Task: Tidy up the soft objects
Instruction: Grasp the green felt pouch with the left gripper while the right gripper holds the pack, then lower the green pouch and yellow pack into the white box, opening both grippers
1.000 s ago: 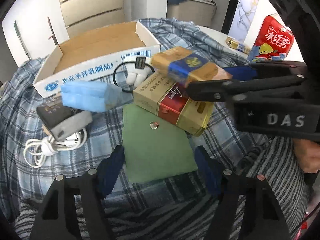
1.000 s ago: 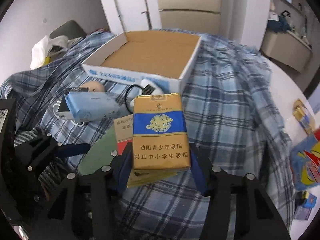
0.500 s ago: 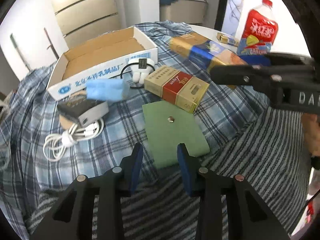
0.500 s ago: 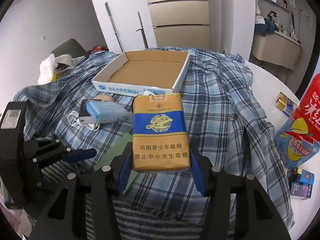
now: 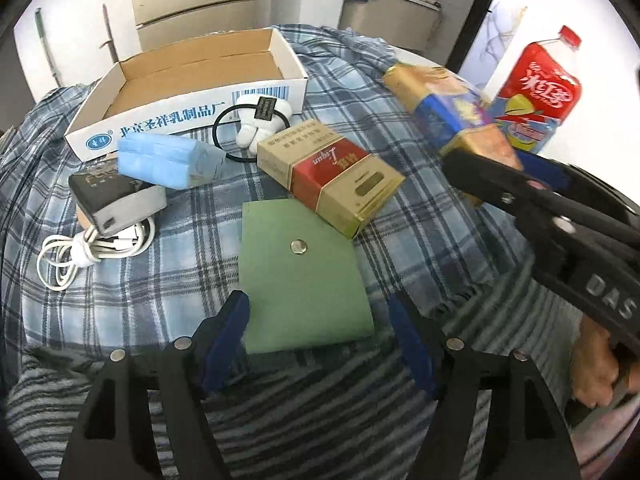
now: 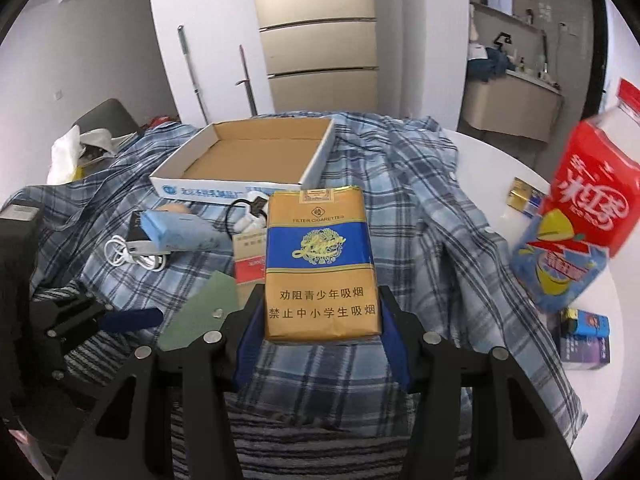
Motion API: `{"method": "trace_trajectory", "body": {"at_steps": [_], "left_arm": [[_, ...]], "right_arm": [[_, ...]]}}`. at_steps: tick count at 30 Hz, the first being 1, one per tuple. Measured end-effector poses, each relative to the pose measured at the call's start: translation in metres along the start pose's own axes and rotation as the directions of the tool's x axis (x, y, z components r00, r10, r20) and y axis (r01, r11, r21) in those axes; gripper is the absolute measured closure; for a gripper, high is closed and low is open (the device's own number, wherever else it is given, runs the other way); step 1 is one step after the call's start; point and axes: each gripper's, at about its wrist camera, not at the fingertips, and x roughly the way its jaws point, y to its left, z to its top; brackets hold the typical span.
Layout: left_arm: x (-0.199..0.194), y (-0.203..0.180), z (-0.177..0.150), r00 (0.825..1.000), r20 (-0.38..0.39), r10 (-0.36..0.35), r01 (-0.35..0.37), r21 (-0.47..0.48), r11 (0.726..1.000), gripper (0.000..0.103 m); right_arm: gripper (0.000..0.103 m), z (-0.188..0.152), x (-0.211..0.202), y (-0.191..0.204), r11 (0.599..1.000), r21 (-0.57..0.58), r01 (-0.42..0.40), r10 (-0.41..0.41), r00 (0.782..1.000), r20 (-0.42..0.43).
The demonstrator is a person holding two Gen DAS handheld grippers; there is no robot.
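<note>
Right wrist view: right gripper (image 6: 318,332) clamped on gold-blue cigarette pack (image 6: 320,264), long axis pointed at cardboard tray (image 6: 244,184) ahead. Left gripper (image 5: 320,320) just reopened, empty, green pouch (image 5: 300,268) between tips.

Left tool (image 5: 318,330), just reopened, straddles the green pouch (image 5: 301,276) on plaid cloth (image 5: 192,264)

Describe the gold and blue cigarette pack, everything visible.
The gold and blue cigarette pack is a soft foil-paper pack: gold top and bottom, a blue band with a gold emblem, "FILTER CIGARETTES" near the top, Chinese warning text below. It looks sealed, its top edge slightly crumpled. The right tongs clamp its lower sides between blue pads, holding it in the air above the plaid cloth, clear of everything else.
</note>
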Motion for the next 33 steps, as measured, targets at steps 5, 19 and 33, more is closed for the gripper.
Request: {"method": "trace_trajectory", "body": {"at_steps": [5, 19, 33], "left_arm": [[0.01, -0.006, -0.001, 0.997, 0.013, 0.081, -0.082, 0.035, 0.996, 0.028], [0.004, 0.008, -0.006, 0.997, 0.03, 0.069, -0.069, 0.017, 0.997, 0.032], [-0.101, 0.012, -0.022, 0.962, 0.268, 0.061, -0.087, 0.085, 0.993, 0.032]], "right_arm": [[0.051, -0.008, -0.005, -0.002, 0.999, -0.015, 0.049, -0.048, 0.994, 0.102], [0.051, -0.009, -0.001, 0.0, 1.0, -0.031, -0.002, 0.005, 0.996, 0.084], [0.051, 0.006, -0.02, 0.005, 0.997, -0.071, 0.019, -0.01, 0.991, 0.135]]}}
